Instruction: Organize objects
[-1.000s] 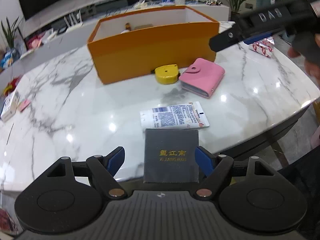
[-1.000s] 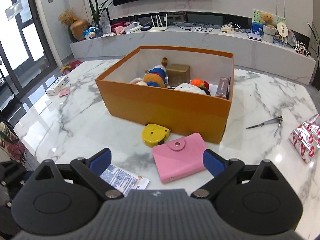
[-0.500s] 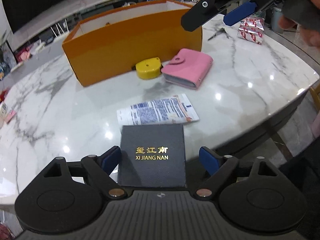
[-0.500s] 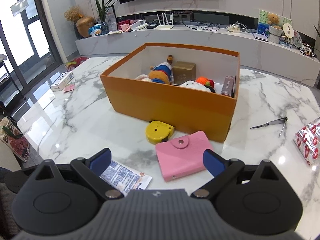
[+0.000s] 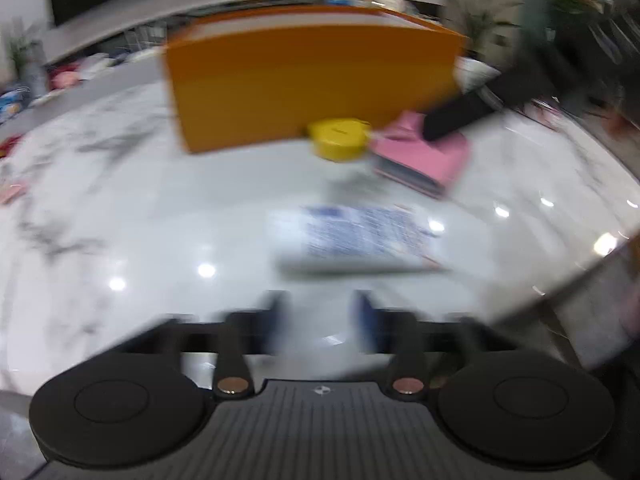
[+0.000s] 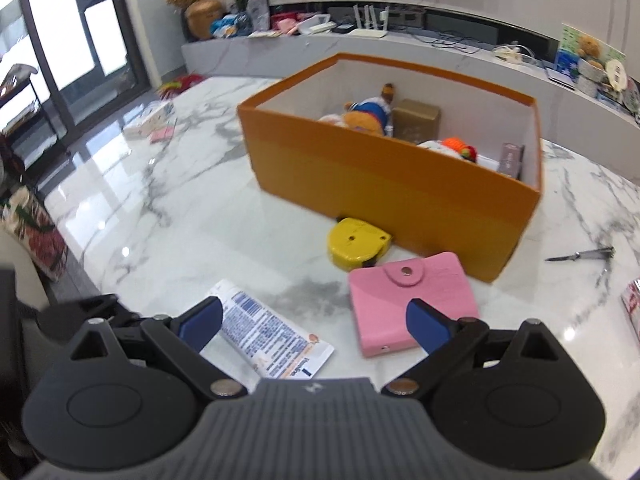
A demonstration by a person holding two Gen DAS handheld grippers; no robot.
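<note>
In front of the orange box (image 6: 384, 184), left to right: printed packet (image 6: 276, 340), yellow tape measure (image 6: 356, 244) touching the box, pink wallet (image 6: 408, 300). Left gripper (image 5: 316, 316) narrowly parted, empty; right gripper (image 6: 312, 320) spread wide, empty

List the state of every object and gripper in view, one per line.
orange box: open-topped, holding toys
pink wallet: snapped shut, flat on table
yellow tape measure: lying against box
printed packet: lying flat
left gripper: open, empty
right gripper: open, empty

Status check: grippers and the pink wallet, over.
Left gripper open, empty. Right gripper open above pink snap wallet. Yellow tape measure beside it, against orange box.
</note>
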